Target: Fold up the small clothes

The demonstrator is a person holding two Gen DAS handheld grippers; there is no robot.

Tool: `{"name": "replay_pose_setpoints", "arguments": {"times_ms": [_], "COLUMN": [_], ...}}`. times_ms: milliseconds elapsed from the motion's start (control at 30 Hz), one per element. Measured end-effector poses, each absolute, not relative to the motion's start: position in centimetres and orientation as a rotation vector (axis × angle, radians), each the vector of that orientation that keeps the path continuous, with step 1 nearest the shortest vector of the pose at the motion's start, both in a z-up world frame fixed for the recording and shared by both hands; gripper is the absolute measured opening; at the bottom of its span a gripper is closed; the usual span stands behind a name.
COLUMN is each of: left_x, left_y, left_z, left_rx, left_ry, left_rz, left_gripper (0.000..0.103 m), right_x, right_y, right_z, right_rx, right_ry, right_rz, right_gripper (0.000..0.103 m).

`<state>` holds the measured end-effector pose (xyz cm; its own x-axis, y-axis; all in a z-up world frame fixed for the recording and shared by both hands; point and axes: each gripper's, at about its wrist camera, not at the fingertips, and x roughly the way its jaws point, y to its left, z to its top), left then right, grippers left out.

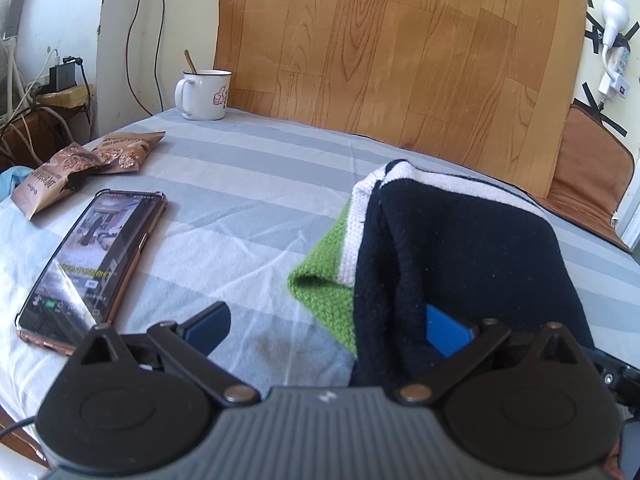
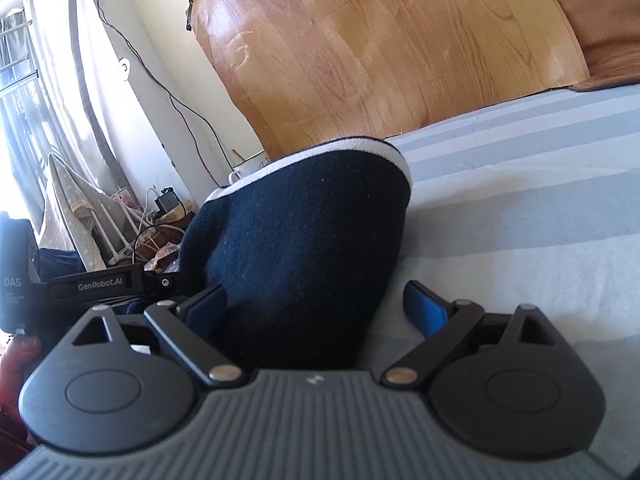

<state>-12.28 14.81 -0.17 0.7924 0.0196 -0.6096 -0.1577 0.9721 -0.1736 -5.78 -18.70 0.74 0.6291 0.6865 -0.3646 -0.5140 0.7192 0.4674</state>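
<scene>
Both tongs, left [image 1: 328,326] and right [image 2: 316,308], spread around navy garment [image 2: 300,240]; "GenRobot.AI" on left housing [image 2: 100,285]

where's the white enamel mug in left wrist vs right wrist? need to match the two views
Left wrist: white mug stands at upper left, on the far edge of the striped bed sheet, left of the wood-grain panel.
Right wrist: only its rim and handle peek out left of centre, behind the navy knit garment.
Shared landmark: the wood-grain panel.
</scene>
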Motion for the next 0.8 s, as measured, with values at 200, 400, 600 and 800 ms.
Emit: {"name": "replay_pose_setpoints", "arguments": {"times_ms": [200, 400, 600, 800], "left_x": [-12.1, -12.1, -12.0, -12.4], "left_y": [14.8, 14.6, 15.2, 16.2], "left_z": [-0.5, -0.8, -1.1, -0.8], "left_rx": [-0.226, -0.235, -0.271, -0.29], "left_ry": [0.653, 0.653, 0.664, 0.665], "left_rz": [0.092, 0.078, 0.062, 0.007], "left_gripper": [0.103, 0.103, 0.103, 0.103], "right_x": [-5.8, -5.8, -5.8, -5.8], "right_y": [-18.5, -18.3, -18.4, -18.4], "right_z": [0.7, 0.8, 0.8, 0.8], "right_rx": [0.327, 0.319, 0.319, 0.322], "right_ry": [0.557, 0.558, 0.559, 0.562], "right_rz": [0.719, 0.735, 0.736, 0.738], "right_gripper": [0.103, 0.103, 0.103, 0.103]}}
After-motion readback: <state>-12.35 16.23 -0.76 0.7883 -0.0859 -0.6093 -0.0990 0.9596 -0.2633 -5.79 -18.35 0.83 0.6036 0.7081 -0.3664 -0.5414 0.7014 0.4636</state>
